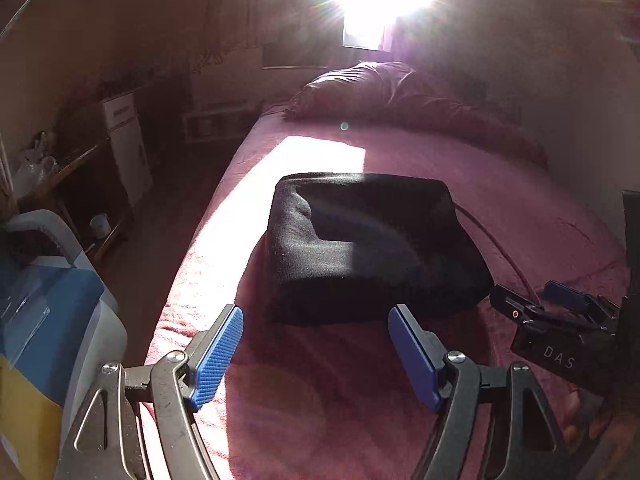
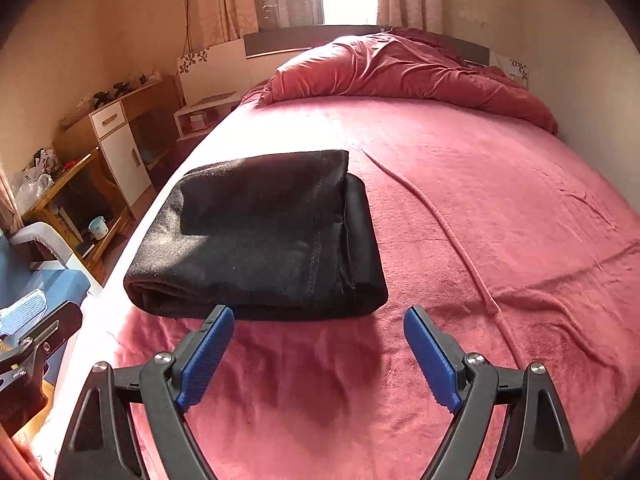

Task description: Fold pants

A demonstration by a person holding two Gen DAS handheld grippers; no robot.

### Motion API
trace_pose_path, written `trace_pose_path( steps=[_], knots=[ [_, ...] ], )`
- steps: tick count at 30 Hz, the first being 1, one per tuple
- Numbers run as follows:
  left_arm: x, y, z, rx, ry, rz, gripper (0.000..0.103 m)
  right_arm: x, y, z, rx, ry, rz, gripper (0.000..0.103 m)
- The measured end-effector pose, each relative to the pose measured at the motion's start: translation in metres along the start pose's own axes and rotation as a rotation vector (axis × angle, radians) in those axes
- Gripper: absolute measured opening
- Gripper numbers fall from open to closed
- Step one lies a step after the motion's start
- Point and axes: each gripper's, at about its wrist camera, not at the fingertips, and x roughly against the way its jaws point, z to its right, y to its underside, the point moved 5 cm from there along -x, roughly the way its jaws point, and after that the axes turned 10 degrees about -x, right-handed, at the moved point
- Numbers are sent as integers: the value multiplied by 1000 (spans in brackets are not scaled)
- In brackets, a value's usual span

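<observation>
The black pants lie folded into a thick, compact rectangle on the pink blanket that covers the bed, near the bed's left edge, with strong window light falling across that side. In the right wrist view the folded bundle sits just beyond the right gripper, ahead and somewhat to the left of the space between its blue pads; the jaws stand wide apart with only blanket between them, touching nothing. In the left wrist view the left gripper is likewise spread wide and empty, and the pants lie just past its fingertips, ahead and slightly to the right, apart from both pads. The right gripper shows at the right edge of that view, low beside the near right corner of the bundle, not gripping it. A thin pink cord runs along the blanket to the right of the pants. A rumpled red duvet is heaped at the far end of the bed, and a wooden cabinet stands against the left wall.
</observation>
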Motion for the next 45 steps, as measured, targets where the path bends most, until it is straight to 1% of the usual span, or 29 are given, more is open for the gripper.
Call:
trace_pose_path(
  steps=[12,16,21,45],
  knots=[
    [0,7,0,15,25,0,77,7,9,2,25,27,7,87],
    [-3,8,1,2,-19,-16,77,4,12,2,29,27,-7,87],
    [-7,11,-1,4,-38,-27,78,3,16,1,39,23,-17,87],
    [-8,13,-8,24,-57,-27,78,2,16,-1,44,24,-19,88]
  ],
)
